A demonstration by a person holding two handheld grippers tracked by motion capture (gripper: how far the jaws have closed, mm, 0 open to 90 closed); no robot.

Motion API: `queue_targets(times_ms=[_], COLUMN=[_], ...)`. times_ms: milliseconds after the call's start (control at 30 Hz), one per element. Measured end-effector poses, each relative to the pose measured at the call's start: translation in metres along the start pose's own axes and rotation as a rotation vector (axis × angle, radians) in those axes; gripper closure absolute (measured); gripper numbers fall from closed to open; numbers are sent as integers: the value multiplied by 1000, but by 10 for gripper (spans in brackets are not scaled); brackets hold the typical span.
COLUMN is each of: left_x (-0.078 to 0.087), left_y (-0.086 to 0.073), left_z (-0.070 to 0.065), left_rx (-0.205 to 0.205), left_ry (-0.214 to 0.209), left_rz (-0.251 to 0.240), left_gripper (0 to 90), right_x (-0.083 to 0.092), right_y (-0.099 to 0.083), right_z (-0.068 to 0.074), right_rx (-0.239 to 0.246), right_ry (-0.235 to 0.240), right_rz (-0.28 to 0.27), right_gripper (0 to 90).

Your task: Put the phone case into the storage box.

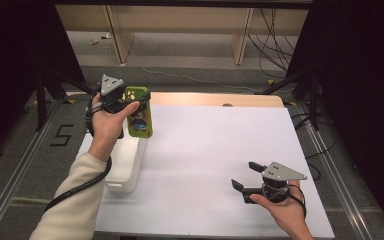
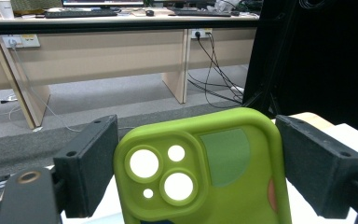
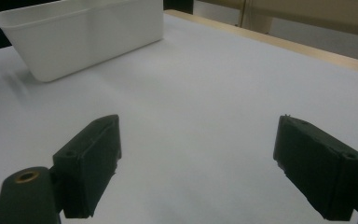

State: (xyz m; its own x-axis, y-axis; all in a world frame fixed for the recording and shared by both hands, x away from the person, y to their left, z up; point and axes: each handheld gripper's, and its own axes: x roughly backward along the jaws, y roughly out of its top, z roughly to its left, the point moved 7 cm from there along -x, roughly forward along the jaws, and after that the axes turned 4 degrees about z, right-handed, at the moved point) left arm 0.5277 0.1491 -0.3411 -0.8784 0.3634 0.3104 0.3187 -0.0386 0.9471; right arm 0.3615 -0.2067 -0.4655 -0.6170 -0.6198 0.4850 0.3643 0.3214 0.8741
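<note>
Phone case held aloft

Left tongs (image 1: 139, 102) clenched the green case (image 1: 139, 118) above the bin (image 1: 125, 172), surface's left edge; right tongs (image 1: 246, 176) stood released.

White bin (image 1: 125, 170) blocks the left edge; table (image 1: 220, 150) otherwise open.

obj: green phone case (image 2: 205, 172) | look: lime silicone, rounded corners, raised camera block with cutouts, cartoon figure printed on back | state: empty, clamped by its two long edges | pose: upright, camera end up, printed back toward person | loc: held in air over white bin (image 1: 125, 170), table's left side
</note>
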Motion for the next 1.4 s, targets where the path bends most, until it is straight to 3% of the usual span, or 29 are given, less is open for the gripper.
queue_targets(times_ms=[433, 1400], left_x=[2, 1], left_y=[2, 1], left_z=[7, 17], left_rx=[10, -9], left_ry=[11, 32], left_rz=[-17, -20], left_gripper=[161, 160], right_x=[0, 0], right_y=[0, 0], right_z=[0, 0], right_rx=[3, 4], right_ry=[-1, -1], right_rz=[-3, 1], right_gripper=[161, 161])
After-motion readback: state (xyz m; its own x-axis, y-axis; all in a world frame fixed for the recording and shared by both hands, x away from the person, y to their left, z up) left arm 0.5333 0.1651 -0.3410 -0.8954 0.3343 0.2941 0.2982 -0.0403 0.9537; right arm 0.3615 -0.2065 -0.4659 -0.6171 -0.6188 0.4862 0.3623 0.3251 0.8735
